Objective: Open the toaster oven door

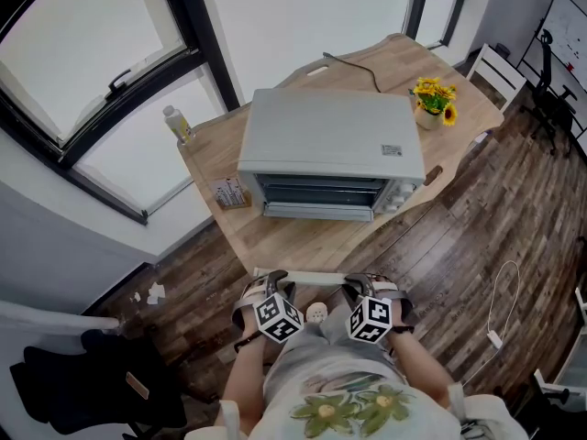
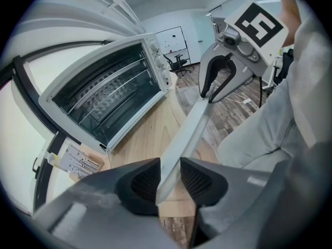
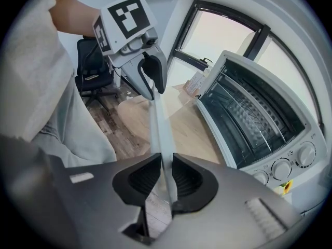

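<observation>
room is tight in front: the toaster oven point(image 1: 330, 145) sits on the wooden table point(image 1: 275, 241) with its door hanging open, and the pale door handle point(image 1: 316, 276) lies over the table's near edge, close to the person's lap. bare plank floor point(image 1: 477, 236) spreads to the right. both forearms reach forward side by side, grippers tipped steeply down. left gripper point(image 1: 272, 287) and right gripper point(image 1: 359, 287) each clamp the handle near one end. the sticker point(image 1: 392, 150) on the oven's top and the printed card point(image 1: 229, 192) beside it are too small to read.
</observation>
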Tool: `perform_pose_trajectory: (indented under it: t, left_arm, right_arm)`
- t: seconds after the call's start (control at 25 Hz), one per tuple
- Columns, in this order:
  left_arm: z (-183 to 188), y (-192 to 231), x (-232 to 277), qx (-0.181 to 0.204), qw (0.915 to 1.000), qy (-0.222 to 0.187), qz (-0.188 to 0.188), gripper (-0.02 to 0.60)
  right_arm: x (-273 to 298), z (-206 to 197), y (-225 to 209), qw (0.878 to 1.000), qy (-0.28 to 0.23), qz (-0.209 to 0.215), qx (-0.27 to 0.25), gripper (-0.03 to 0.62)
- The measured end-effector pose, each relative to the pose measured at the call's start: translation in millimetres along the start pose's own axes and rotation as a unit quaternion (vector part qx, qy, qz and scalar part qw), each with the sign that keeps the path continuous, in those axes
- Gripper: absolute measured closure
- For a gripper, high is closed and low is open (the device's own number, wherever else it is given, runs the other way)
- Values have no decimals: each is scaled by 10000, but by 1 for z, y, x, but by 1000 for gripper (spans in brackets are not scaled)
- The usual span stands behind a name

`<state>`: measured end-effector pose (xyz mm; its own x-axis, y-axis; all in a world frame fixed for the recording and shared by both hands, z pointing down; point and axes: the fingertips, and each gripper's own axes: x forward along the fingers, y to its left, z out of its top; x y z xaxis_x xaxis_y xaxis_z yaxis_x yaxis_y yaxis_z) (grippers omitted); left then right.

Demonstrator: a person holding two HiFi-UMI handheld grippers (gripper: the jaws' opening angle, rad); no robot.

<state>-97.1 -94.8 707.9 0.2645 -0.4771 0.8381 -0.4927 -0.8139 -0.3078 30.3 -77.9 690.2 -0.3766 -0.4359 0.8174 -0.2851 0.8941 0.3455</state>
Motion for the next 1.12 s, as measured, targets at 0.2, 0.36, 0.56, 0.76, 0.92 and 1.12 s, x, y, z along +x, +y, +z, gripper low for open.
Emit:
perform_pose_trajectory:
  t: [0.2, 0.36, 0.56, 0.76, 0.92, 1.12]
  left_arm:
    - [-4, -5, 6, -148, 9998, 12, -130, 453]
    - [-6, -8, 10, -231, 9995, -31, -193, 453]
    - [-5, -8, 10, -475, 9981, -366, -127, 448]
    - [-5, -8, 10, -817, 9955, -473, -35, 443]
    - [-5, -9, 10, -907, 9945, -525, -77, 442]
    - [-4, -9, 10, -940, 9943, -500, -109, 438]
  right_arm:
    - [6, -5, 4, 9999, 76, 73, 21, 522]
    - [12, -7, 7, 9999, 99, 83, 92, 520]
    - [12, -8, 7, 9994, -64, -146, 301, 516]
    - [14, -7, 6, 9982, -141, -141, 560, 513]
    - [14, -7, 6, 9979, -187, -80, 623, 511]
    - [12, -8, 6, 9977, -141, -13, 657, 511]
